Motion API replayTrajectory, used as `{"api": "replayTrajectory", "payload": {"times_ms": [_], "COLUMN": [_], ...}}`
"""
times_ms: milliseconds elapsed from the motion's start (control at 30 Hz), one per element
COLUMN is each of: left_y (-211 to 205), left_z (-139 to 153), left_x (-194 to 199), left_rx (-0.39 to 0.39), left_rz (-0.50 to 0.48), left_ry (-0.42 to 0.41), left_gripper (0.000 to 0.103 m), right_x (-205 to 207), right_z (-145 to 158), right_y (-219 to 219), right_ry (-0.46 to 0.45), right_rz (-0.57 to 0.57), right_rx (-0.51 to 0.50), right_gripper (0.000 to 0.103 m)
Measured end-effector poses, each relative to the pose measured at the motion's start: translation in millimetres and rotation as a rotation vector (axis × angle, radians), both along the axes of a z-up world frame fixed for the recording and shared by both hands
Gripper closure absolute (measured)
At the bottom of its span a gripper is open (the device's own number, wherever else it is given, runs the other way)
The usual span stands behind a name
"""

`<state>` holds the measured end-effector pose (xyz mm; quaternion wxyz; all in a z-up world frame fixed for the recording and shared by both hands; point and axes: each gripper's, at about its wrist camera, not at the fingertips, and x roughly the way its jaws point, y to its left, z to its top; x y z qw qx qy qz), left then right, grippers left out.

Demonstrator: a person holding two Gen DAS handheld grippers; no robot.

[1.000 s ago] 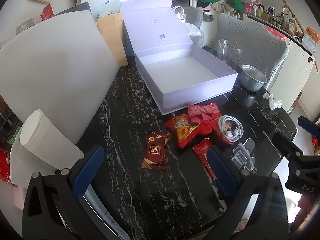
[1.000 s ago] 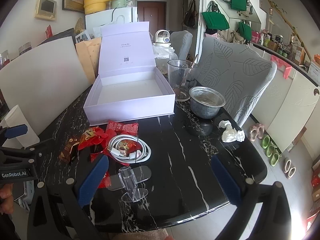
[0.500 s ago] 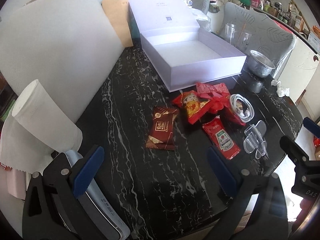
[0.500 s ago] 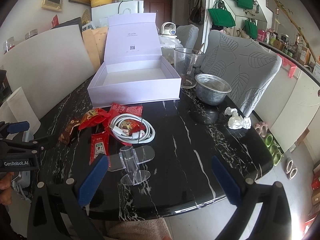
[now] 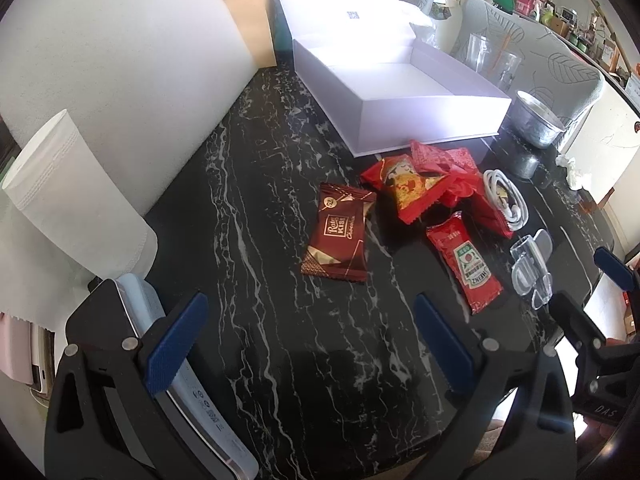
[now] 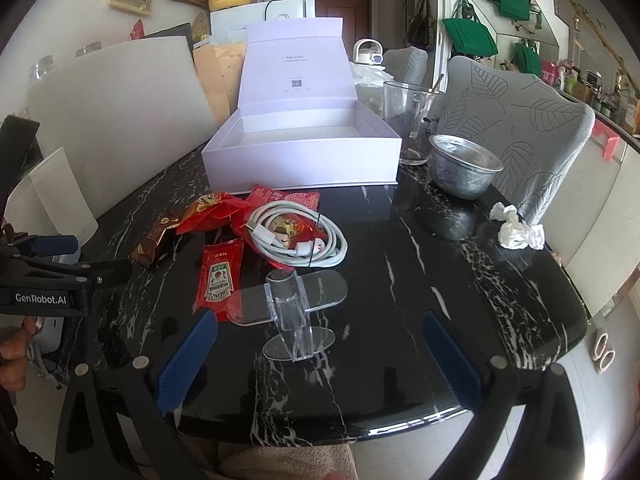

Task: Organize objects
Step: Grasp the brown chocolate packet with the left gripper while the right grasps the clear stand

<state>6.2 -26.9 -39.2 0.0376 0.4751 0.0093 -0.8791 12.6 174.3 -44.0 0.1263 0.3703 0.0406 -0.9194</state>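
An open lavender box stands empty at the back of the black marble table. In front of it lie a brown chocolate packet, red snack packets, a ketchup sachet, a coiled white cable and a clear acrylic stand. My left gripper hangs open over the near table, short of the chocolate packet. My right gripper is open just before the acrylic stand. Neither holds anything.
A paper towel roll and a white board line the left side. A metal bowl, a glass and crumpled tissue sit at the right, by a grey chair. A flat device lies under my left finger.
Both grippers have moved forward and lower toward the pile. The packets and the acrylic stand appear larger and nearer. Nothing on the table has shifted.
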Motion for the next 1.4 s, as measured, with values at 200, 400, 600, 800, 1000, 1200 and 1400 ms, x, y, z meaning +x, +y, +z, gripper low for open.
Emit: {"api": "replayTrajectory", "payload": {"times_ms": [200,400,600,800,1000,1200,1400], "left_y": [0.4,1.8,0.1,-2.9,-8.2,-4.6,-1.5], "left_z": [-4.9,-7.1,-9.1,-20.3,-25.3,-20.5,-16.5], "left_x": [-10.5,-26.1,-40.2,-51.2,-54.5,-51.8,-45.1], "left_rx": [0.01,0.011,-0.012,0.008,0.065,0.06,0.113], "left_rz": [-0.009,-0.001,0.018,0.025,0.033,0.006,-0.031], "left_ry": [-0.02,-0.033,-0.039,-0.096,-0.107,-0.084,-0.085], "left_gripper": [0.0,0.0,0.002,0.013,0.02,0.06,0.071], "right_x": [-9.5,-20.1,-23.7,-21.6,-22.3,-23.4,-13.8], "right_z": [-9.5,-15.5,-16.4,-21.1,-20.4,-19.8,-14.1], "right_y": [-2.1,4.3,4.2,-0.5,5.1,12.9,13.6], "right_ry": [-0.012,-0.061,-0.08,-0.073,-0.077,-0.11,-0.093], "right_rz": [0.055,0.096,0.145,0.192,0.169,0.139,0.139], "right_rx": [-0.013,-0.061,-0.065,-0.036,-0.085,-0.145,-0.145], "right_gripper": [0.015,0.044,0.059,0.067,0.075,0.079,0.079]}}
